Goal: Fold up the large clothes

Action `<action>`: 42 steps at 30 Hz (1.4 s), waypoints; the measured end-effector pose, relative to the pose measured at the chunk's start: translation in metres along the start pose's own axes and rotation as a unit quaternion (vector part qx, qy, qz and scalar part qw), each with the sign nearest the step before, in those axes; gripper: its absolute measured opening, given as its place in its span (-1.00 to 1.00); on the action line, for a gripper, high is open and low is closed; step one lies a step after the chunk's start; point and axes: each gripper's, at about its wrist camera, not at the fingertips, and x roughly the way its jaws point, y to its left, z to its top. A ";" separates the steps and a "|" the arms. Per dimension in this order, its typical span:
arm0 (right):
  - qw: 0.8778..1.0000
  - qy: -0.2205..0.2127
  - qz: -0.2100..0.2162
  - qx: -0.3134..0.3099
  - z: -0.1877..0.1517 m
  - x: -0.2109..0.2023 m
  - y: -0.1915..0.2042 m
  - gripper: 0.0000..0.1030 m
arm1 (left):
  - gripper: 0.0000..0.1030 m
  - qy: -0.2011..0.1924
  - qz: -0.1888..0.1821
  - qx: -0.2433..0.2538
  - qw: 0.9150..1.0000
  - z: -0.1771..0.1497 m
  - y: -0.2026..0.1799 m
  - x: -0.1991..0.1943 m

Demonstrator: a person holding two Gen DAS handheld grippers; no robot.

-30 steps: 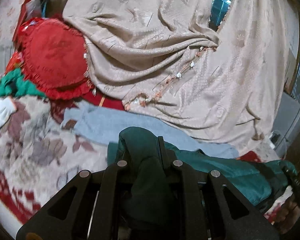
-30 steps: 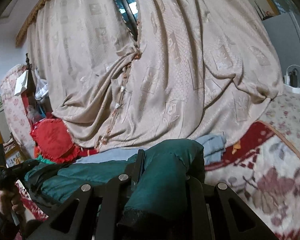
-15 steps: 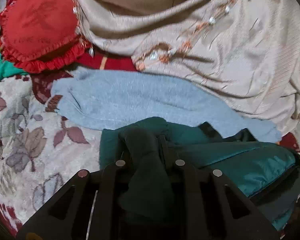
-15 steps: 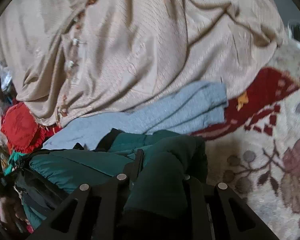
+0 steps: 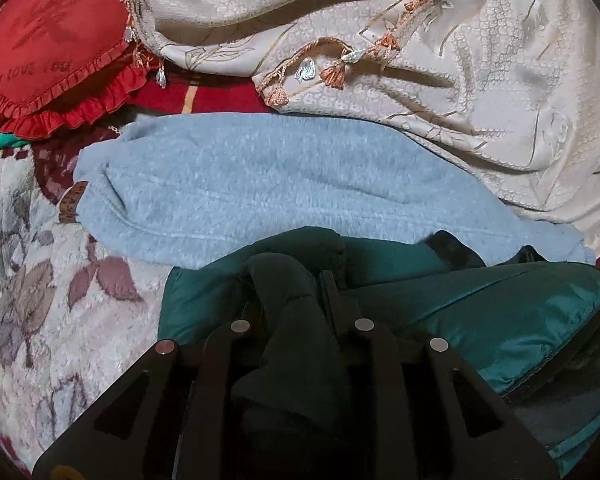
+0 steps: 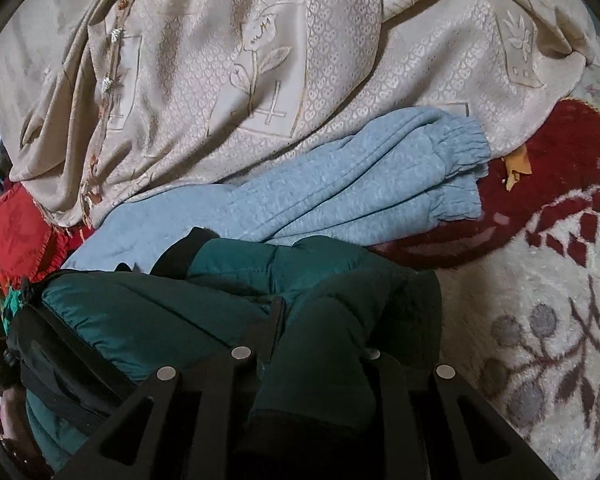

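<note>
Laying green jacket (image 5: pixel 480 312) down near blue sweater (image 5: pixel 260 184) — left gripper (image 5: pixel 292 300) easing open w/ fabric between, right gripper (image 6: pixel 324 320) pinching its fold; I'd release both evenly — no bunching.

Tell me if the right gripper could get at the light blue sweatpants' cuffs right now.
Probably not yet: the right gripper is shut on the green jacket. The light blue sweatpants lie uncovered just beyond.
</note>
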 end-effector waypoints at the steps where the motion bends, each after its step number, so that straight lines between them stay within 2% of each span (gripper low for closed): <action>1: 1.000 0.002 -0.003 -0.001 0.001 0.002 0.001 -0.70 | -0.63 0.002 -0.002 -0.003 1.000 0.001 0.001 0.002; 6: 1.000 0.006 0.000 -0.003 0.002 0.007 0.002 -0.69 | -0.62 -0.003 0.001 0.001 1.000 0.001 -0.002 0.010; 8: 1.000 -0.008 0.018 0.012 -0.001 -0.001 -0.001 -0.62 | -0.63 -0.013 -0.006 -0.002 1.000 0.001 -0.001 0.006; 10: 0.998 -0.009 0.034 0.046 0.000 -0.008 -0.007 -0.55 | -0.59 -0.009 -0.022 -0.017 1.000 0.002 0.004 0.000; 13: 0.992 -0.002 0.070 0.106 0.000 -0.028 -0.016 -0.35 | -0.39 0.006 -0.073 -0.063 0.995 0.008 0.021 -0.012; 15: 0.982 -0.021 0.114 0.148 -0.001 -0.049 -0.025 -0.17 | -0.19 -0.007 -0.132 -0.113 0.985 0.011 0.039 -0.028; 16: 0.977 -0.037 0.136 0.162 -0.002 -0.061 -0.028 0.14 | -0.03 -0.017 -0.150 -0.127 0.980 0.012 0.044 -0.035; 17: 0.973 -0.054 0.147 0.168 -0.003 -0.072 -0.030 0.60 | 0.19 -0.032 -0.171 -0.138 0.975 0.013 0.048 -0.042; 18: 0.973 -0.072 0.146 0.165 -0.004 -0.083 -0.030 0.74 | 0.28 -0.055 -0.175 -0.141 0.973 0.014 0.051 -0.053; 20: 0.975 -0.094 0.140 0.144 -0.004 -0.098 -0.028 0.78 | 0.35 -0.093 -0.163 -0.131 0.973 0.016 0.050 -0.070; 24: 0.984 -0.089 0.111 0.105 -0.005 -0.104 -0.021 0.78 | 0.38 -0.151 -0.144 -0.118 0.971 0.017 0.047 -0.094; 27: 0.988 -0.091 0.094 0.077 -0.004 -0.106 -0.017 0.78 | 0.38 -0.152 -0.122 -0.091 0.977 0.017 0.039 -0.094; 33: 0.992 -0.099 0.072 0.013 0.015 -0.094 0.012 0.78 | 0.38 -0.163 -0.107 -0.041 0.980 0.022 0.014 -0.091; 36: 0.996 -0.081 0.038 -0.023 0.035 -0.074 0.041 0.78 | 0.38 -0.184 -0.063 -0.014 0.981 0.031 -0.003 -0.092; 38: 0.997 -0.056 0.021 -0.043 0.045 -0.057 0.056 0.78 | 0.39 -0.172 -0.025 0.016 0.985 0.040 -0.019 -0.085; 40: 0.998 -0.035 -0.004 -0.059 0.050 -0.036 0.066 0.78 | 0.39 -0.135 0.000 0.065 0.989 0.050 -0.040 -0.069; 42: 0.997 0.002 -0.036 -0.069 0.052 -0.007 0.066 0.78 | 0.39 -0.086 0.018 0.126 0.988 0.057 -0.062 -0.044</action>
